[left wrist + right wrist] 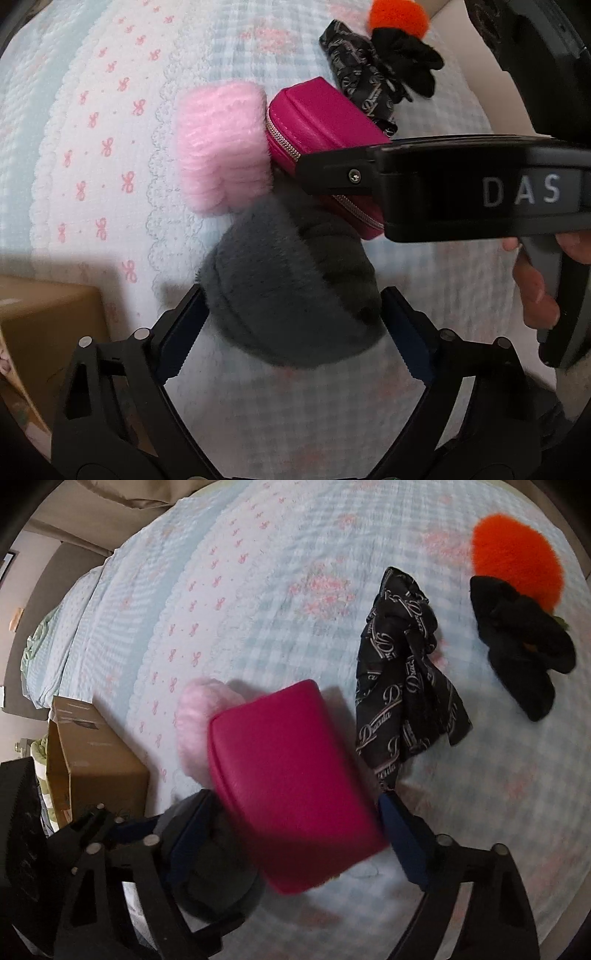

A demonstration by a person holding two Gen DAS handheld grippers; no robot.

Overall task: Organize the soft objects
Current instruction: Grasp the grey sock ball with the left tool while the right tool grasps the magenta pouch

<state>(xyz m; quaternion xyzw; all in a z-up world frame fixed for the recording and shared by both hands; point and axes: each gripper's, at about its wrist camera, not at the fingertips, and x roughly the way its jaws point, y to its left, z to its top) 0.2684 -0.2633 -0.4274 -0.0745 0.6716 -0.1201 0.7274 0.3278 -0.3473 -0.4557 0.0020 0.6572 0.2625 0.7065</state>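
My left gripper [295, 317] is shut on a grey fluffy item [295, 288] and holds it above the bedspread [92, 110]. My right gripper [295, 805] is shut on a magenta zip pouch [291, 782]; the pouch also shows in the left wrist view [321, 125], under the right gripper's body [461, 188]. A pink fluffy item [221, 147] lies just beyond both, touching the pouch. It shows partly behind the pouch in the right wrist view [195, 720]. The grey item [218, 878] sits low left there.
A black printed scarf [406, 686], a black glove [517, 650] and an orange fluffy ball [517, 557] lie on the bed at the far right. An open cardboard box [92, 764] stands at the bed's left edge, seen also in the left wrist view [48, 325].
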